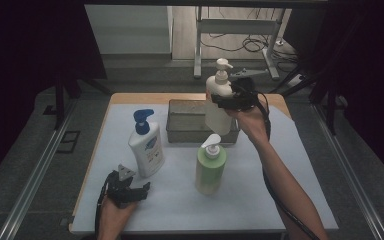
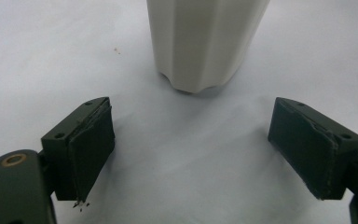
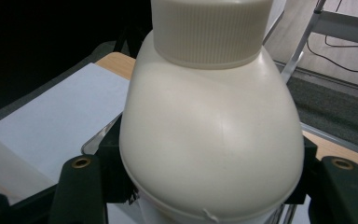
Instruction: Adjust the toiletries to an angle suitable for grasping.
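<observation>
**Lifted cream bottle over tray: risks on record**

Item 1, left gripper (image 1: 141, 190). It rested low on the near left of the surface (image 1: 260, 200), jaws wide apart with nothing between them. In the left gripper view the base of the blue-pump bottle (image 2: 207, 44) stood just ahead of the open jaws. Risk: a forward nudge could have struck that base and tipped the tall, narrow bottle.

Item 2, blue-pump bottle (image 1: 146, 145). It stood upright on the surface, left of centre, near the left gripper. Risk: as above; a fall to the right could have reached the green bottle.

Item 3, green bottle (image 1: 210, 167). It stood upright at the centre of the surface, just in front of the metal tray (image 1: 185, 122). Risk: the right forearm passed close beside it and could have clipped its pump on a return sweep.

Item 4, cream pump bottle (image 1: 218, 102). It was held in the air over the tray's right end, clamped by the right gripper (image 1: 228, 101) across its upper body, below the ribbed collar (image 3: 209, 32). Risk: the jaws sat on a smooth, rounded shoulder, so the bottle might have slid down or swung; released too high or off-centre, it could have caught the tray rim and toppled.
</observation>
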The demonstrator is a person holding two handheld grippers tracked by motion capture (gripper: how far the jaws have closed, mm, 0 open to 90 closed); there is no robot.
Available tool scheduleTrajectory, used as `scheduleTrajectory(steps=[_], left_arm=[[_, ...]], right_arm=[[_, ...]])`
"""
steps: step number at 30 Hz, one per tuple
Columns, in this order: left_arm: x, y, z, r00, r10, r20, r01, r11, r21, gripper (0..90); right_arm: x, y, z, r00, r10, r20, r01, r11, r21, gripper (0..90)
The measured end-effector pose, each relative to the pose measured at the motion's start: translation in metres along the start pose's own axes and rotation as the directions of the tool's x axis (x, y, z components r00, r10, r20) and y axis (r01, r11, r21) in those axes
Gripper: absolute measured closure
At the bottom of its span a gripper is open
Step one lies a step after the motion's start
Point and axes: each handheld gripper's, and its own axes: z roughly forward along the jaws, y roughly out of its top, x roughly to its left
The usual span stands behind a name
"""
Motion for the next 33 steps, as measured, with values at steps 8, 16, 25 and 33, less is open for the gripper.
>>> scheduleTrajectory(steps=[8,16,25,33], left_arm=[[0.0,0.0,0.0,1.0,0.0,0.0,0.0,1.0,0.0,14.1],[0.0,0.0,0.0,1.0,-0.001,0.001,0.001,1.0,0.0,14.1],[0.0,0.0,0.0,1.0,0.0,0.001,0.0,1.0,0.001,14.1],[0.0,0.0,0.0,1.0,0.0,0.001,0.0,1.0,0.001,14.1]], right_arm=[[0.003,0.004,0.022,0.9998,0.019,0.011,-0.019,1.0,-0.012,37.0],[0.007,0.006,0.041,0.9995,0.016,0.026,-0.015,1.0,-0.021,37.0],[0.007,0.009,0.058,0.999,0.013,0.043,-0.012,1.0,-0.029,37.0],[0.008,0.001,0.073,0.9987,0.014,0.049,-0.013,1.0,-0.023,37.0]])
